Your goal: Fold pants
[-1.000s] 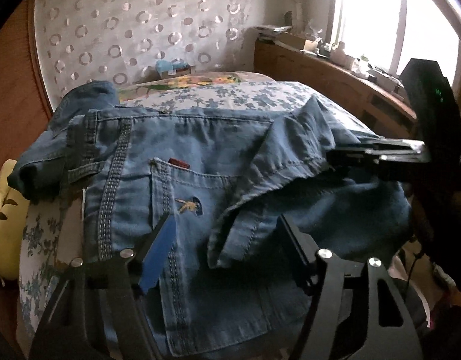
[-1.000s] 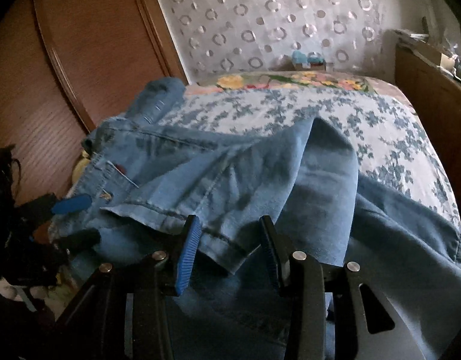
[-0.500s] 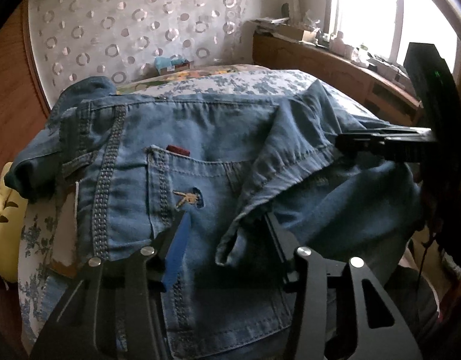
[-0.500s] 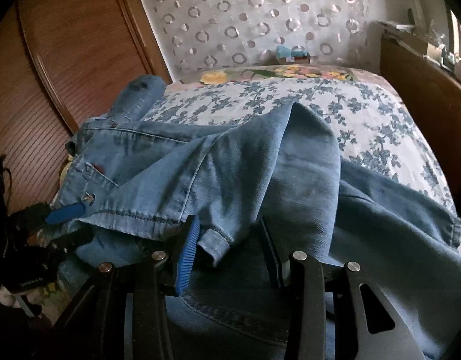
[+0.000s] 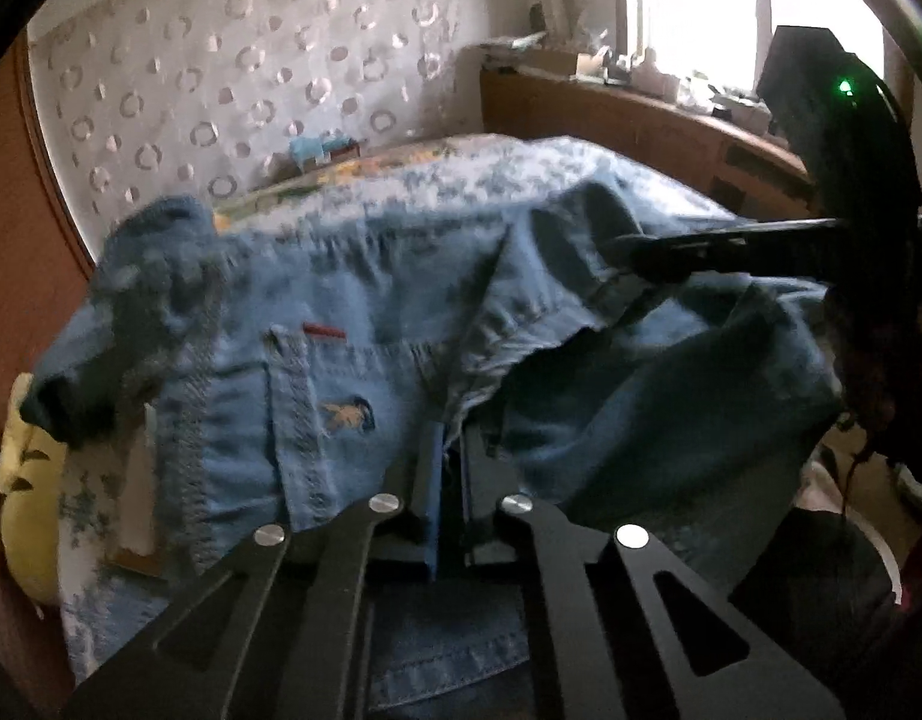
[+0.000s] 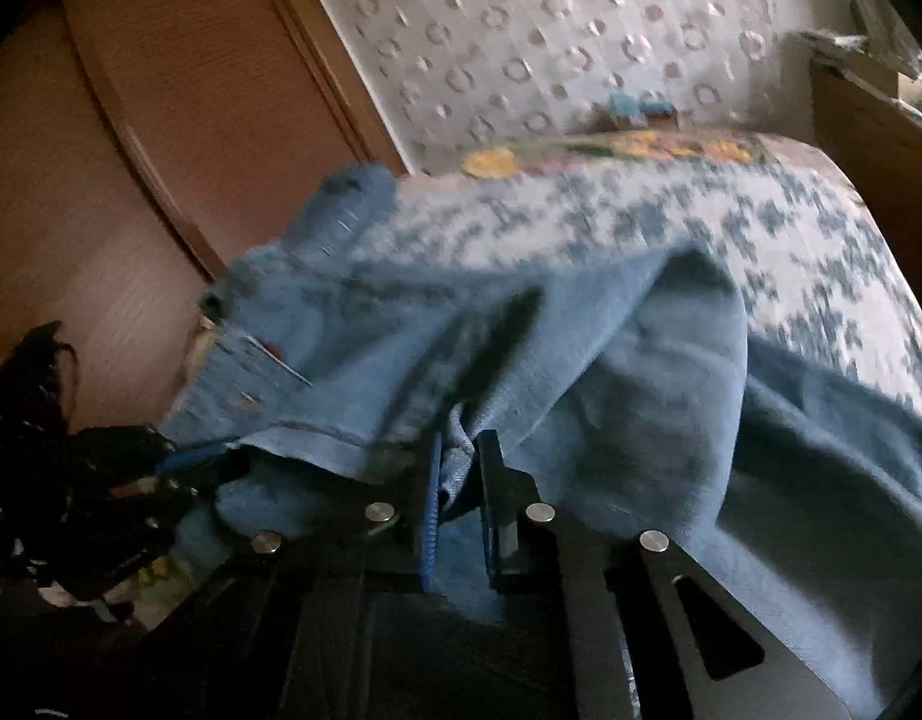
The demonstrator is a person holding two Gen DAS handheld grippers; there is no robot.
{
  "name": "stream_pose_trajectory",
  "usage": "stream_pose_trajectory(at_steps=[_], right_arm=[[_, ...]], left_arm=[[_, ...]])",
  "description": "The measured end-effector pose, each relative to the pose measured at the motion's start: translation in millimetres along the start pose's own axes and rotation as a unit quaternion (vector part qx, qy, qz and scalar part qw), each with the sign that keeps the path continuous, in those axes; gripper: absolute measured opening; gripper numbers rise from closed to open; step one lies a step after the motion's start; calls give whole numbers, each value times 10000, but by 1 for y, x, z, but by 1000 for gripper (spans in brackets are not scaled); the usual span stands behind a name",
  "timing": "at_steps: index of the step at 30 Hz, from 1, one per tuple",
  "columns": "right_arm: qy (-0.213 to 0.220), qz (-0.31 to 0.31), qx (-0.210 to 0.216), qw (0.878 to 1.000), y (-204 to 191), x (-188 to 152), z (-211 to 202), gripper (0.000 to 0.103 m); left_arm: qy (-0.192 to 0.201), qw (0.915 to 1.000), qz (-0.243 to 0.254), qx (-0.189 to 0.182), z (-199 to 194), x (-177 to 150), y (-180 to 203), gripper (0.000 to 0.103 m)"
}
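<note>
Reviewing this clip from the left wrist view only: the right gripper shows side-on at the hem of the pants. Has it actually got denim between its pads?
Observer: Yes. In the right wrist view the right gripper has just been closing, and a fold of the jeans at the hem is pinched between its pads.
Operator: Where does the rest of that cloth run?
Observer: One leg trails off to the lower right, lying over the floral bedspread.

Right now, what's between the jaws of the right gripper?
A fold of the jeans, at the hem edge: the right gripper has just closed on it, shown in the right wrist view.
</note>
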State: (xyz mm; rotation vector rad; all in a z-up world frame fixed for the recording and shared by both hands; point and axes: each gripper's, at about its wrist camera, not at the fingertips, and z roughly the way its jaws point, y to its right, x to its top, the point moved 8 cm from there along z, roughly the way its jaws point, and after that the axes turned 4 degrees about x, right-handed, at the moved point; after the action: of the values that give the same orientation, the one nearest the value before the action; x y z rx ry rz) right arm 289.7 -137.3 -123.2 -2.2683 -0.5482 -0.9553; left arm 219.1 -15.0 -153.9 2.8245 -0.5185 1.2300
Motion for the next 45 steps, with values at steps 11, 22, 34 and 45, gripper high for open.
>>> stream_pose_trajectory(at_steps=[11,22,34,45], right_arm=[[543,-646,309,9960,-50,57,-30,7],[417,-968,-2,9944,-59,66,-22,6],[554,-768,52,9955,-51,62,-43,6],[712,-988,220,9923,-62,66,-48,6]], left_arm=[[723,9966,-355,156,-90,17,-47,2],[246,9974,-571,-368,-40,2,-35,44],[-262,9978,-454,-407,18,-6,-8,44],[332,9967,-299,-680,-34,0,-2,4]])
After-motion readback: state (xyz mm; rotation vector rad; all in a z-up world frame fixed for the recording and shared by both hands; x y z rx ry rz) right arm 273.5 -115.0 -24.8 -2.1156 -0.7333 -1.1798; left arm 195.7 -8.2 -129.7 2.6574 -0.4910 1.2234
